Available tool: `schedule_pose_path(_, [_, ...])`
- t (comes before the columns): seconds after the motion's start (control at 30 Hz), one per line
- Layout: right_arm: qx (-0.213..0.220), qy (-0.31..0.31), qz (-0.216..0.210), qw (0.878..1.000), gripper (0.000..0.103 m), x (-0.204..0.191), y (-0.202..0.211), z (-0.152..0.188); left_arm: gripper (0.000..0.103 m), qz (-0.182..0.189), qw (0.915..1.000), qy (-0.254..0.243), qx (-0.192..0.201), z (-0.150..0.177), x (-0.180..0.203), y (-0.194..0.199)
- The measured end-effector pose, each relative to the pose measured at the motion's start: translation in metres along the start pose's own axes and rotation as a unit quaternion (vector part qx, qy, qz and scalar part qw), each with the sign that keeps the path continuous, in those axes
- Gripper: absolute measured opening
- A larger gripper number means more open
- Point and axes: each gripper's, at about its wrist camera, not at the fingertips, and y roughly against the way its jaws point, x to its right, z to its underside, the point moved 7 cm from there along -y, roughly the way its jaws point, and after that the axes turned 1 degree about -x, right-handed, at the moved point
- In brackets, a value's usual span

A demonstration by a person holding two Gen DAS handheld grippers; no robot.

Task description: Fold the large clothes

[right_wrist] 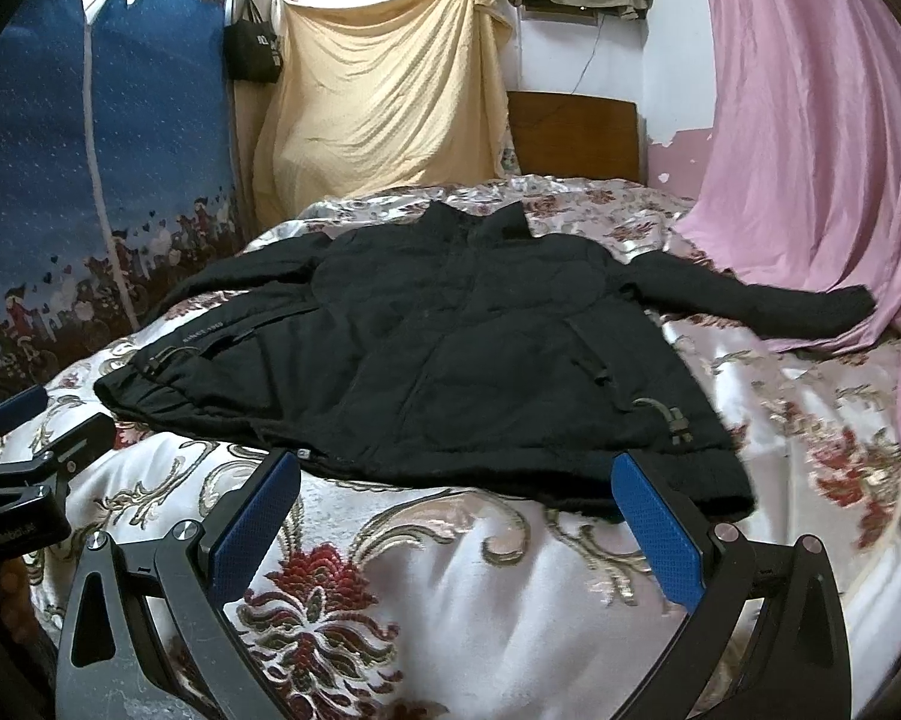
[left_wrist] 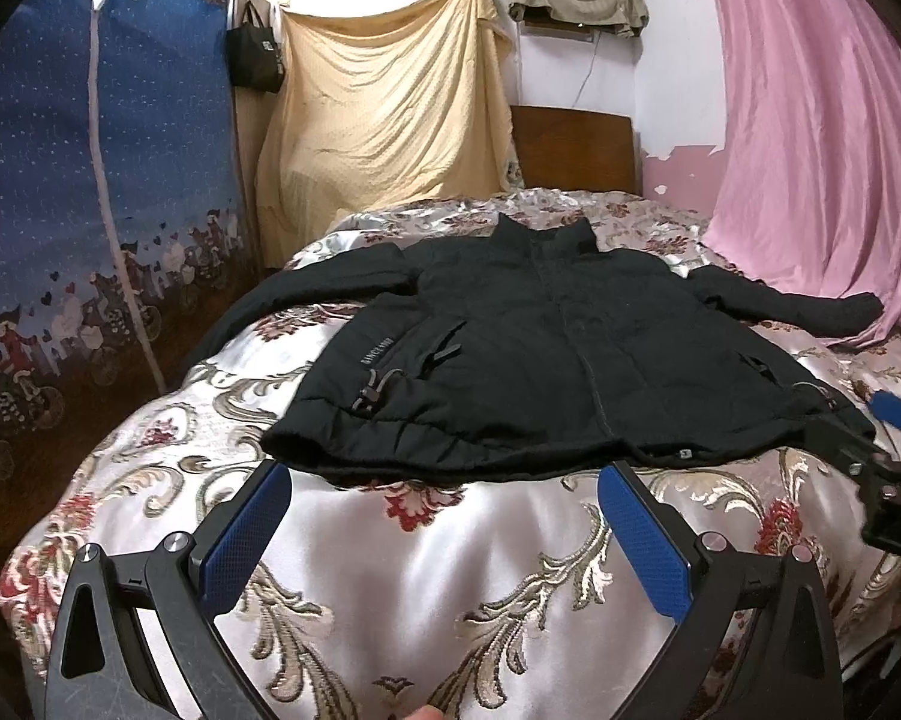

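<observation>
A black padded jacket lies flat and face up on the bed, collar toward the headboard, both sleeves spread out sideways. It also shows in the right wrist view. My left gripper is open and empty, its blue pads just short of the jacket's hem on the left half. My right gripper is open and empty at the hem's right half. Each gripper shows at the edge of the other's view, the right one and the left one.
The bed has a glossy floral cover. A blue fabric wardrobe stands along the left. A pink curtain hangs on the right and drapes onto the bed. A wooden headboard and a yellow sheet are at the back.
</observation>
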Motion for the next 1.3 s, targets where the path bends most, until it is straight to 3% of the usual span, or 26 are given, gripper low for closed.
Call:
schedule_pose_path(0.23, [-0.001,0.008,0.022,1.000,0.102,0.017,0.017,-0.020,0.103,0.004,0.9988,-0.019,-0.044,-0.017,0.010,-0.001])
schedule_pose_path(0.4, [0.000,-0.003,0.021,1.000,0.102,0.043,0.010,-0.036,0.103,0.014,0.9967,-0.043,-0.067,-0.044,0.032,-0.022])
schedule_pose_path(0.6, [-0.022,-0.051,0.014,0.998,0.102,0.112,-0.022,-0.058,0.103,0.056,0.9921,-0.056,-0.097,-0.071,0.079,-0.070])
schedule_pose_path(0.8, [-0.053,-0.125,0.009,0.991,0.102,0.205,-0.073,-0.085,0.103,0.121,0.9788,-0.083,-0.142,-0.097,0.151,-0.141])
schedule_pose_path(0.97, [-0.060,-0.190,0.038,0.979,0.102,0.313,-0.127,-0.120,0.103,0.162,0.9681,-0.111,-0.155,-0.132,0.224,-0.208])
schedule_pose_path(1.13, [-0.048,-0.318,0.083,0.943,0.102,0.424,-0.167,-0.128,0.103,0.178,0.9654,-0.134,-0.135,-0.170,0.293,-0.280])
schedule_pose_path(1.3, [-0.031,-0.366,0.107,0.924,0.102,0.475,-0.196,-0.120,0.103,0.175,0.9679,-0.118,-0.137,-0.189,0.333,-0.347])
